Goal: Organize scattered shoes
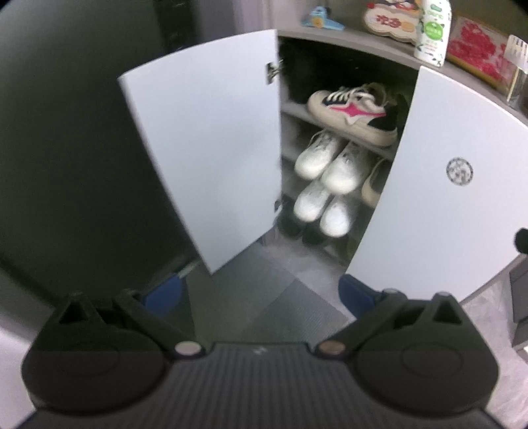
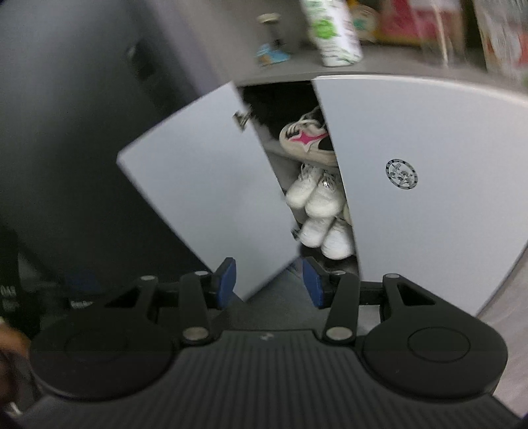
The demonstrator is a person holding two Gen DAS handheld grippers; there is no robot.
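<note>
Blue-padded fingers of the right gripper [image 2: 269, 280] stood moderately apart and held nothing, with the lower corner of the left cabinet door [image 2: 204, 184] showing between them; whether a pad touched the panel could not be told. The left gripper [image 1: 260, 290] was spread wide and empty above grey floor matting [image 1: 264, 297], well short of the cabinet. Beyond, the left door [image 1: 204, 138] hung ajar and the right door [image 1: 442, 184] was only partly open. The shoes were inside: a cream sneaker with a pink mark [image 1: 354, 112] lay sideways on the upper shelf [image 1: 293, 109], its toe overhanging the edge; two pairs of white sneakers [image 1: 330, 165] sat on the shelves below, toes outward. Judged risks: closing the doors could strike the protruding toes and jam or dislodge a shoe; a pad slipping off the smooth door edge could let it swing; the bottle [image 1: 434, 29] on the cabinet top could topple if the cabinet were jolted.
</note>
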